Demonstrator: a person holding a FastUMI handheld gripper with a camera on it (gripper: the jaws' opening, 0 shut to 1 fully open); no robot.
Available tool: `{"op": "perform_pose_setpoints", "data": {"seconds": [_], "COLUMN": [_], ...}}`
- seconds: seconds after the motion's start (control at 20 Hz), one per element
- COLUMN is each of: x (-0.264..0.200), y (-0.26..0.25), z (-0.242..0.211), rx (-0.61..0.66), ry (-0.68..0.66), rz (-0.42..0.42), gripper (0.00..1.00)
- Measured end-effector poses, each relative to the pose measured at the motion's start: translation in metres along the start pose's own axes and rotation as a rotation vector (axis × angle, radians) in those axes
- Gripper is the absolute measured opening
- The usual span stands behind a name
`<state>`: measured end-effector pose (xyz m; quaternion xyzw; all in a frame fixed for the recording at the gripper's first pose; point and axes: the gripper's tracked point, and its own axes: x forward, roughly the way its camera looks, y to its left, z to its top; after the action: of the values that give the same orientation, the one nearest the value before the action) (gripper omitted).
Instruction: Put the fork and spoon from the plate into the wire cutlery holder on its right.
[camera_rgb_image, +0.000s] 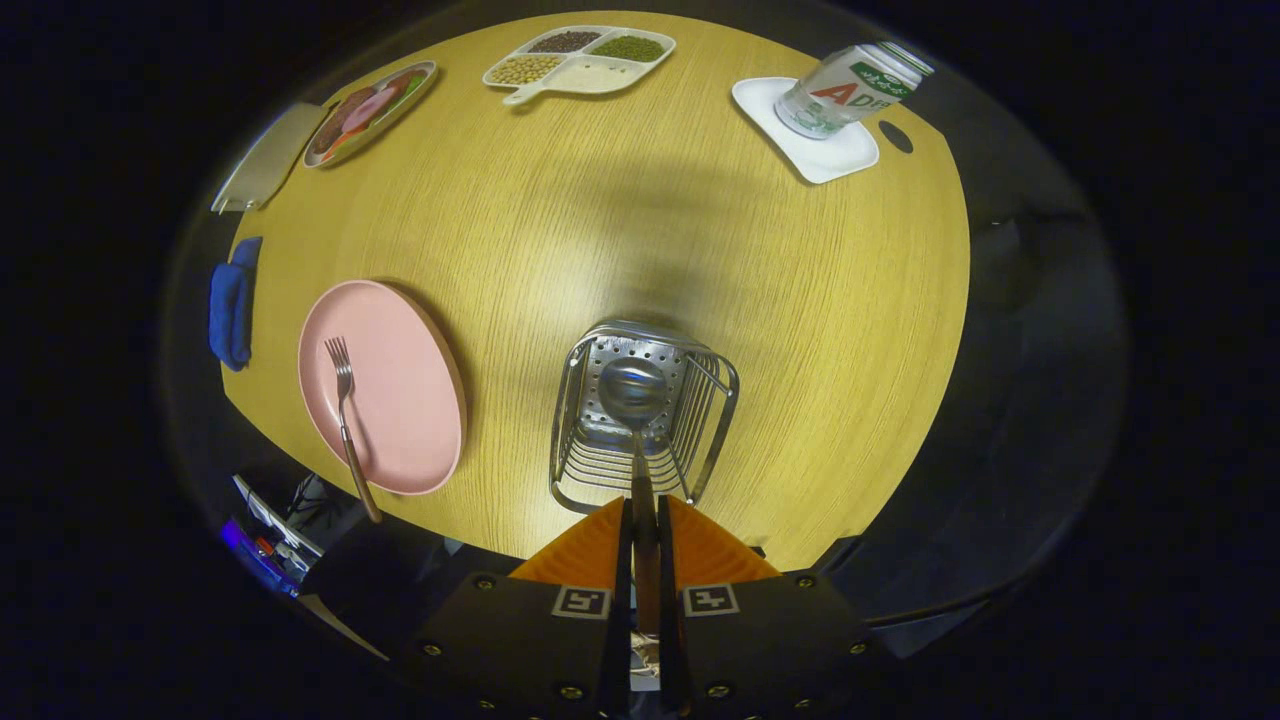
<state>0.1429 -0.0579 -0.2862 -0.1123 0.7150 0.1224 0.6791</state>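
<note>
The spoon (636, 400) is held clamped by the gripper (641, 525) jaws inside the wire cutlery holder (700, 440), while 1 fork (345, 410) is left on the plate (400, 400) beside the holder.

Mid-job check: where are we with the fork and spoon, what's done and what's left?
Nothing is released yet. In hand: the gripper is shut on the spoon, whose bowl is already down inside the wire cutlery holder. Left: let the spoon go, then fetch the fork, which lies on the pink plate.
</note>
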Motion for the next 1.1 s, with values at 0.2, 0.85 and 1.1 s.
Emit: {"op": "perform_pose_setpoints", "data": {"seconds": [0.2, 0.85, 1.1], "x": [-0.013, -0.063, -0.063], "y": [-0.001, 0.039, 0.112], "z": [-0.009, -0.052, -0.052], "rx": [0.037, 0.144, 0.151], "ry": [-0.059, -0.312, -0.420], "rz": [0.013, 0.078, 0.177], "gripper": [0.12, 0.12, 0.12]}}
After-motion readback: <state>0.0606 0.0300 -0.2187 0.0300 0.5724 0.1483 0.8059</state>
